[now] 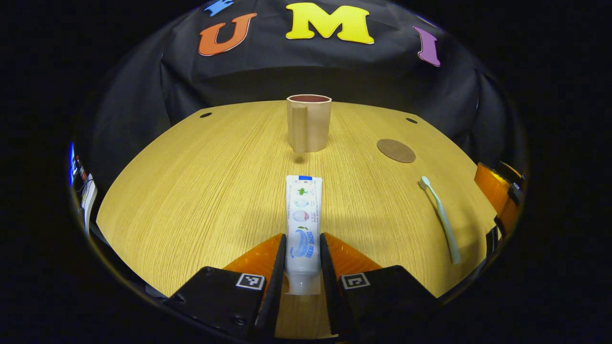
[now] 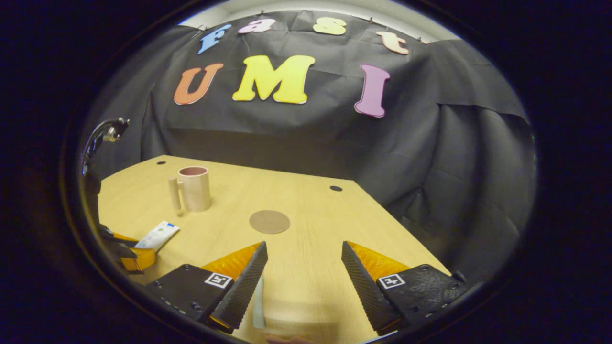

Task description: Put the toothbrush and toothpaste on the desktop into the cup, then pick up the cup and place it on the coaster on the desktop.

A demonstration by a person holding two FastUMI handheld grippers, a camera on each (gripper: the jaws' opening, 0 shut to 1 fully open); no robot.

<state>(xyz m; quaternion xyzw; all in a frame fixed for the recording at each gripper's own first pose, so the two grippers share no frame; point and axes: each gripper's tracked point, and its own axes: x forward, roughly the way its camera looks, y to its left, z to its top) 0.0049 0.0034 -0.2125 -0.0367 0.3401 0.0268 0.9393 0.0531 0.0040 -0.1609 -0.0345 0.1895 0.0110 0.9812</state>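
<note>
We saw the left gripper [image 1: 303, 260] closed on the toothpaste [image 1: 303, 224] near its cap end, the tube lying on the surface [image 1: 191, 191] and aimed at the cup [image 1: 309, 122] (a handy line). The right gripper [image 2: 304, 274] hung wide open, holding nothing, with the toothbrush [image 1: 441, 220] near the coaster [image 1: 396, 150].
</note>
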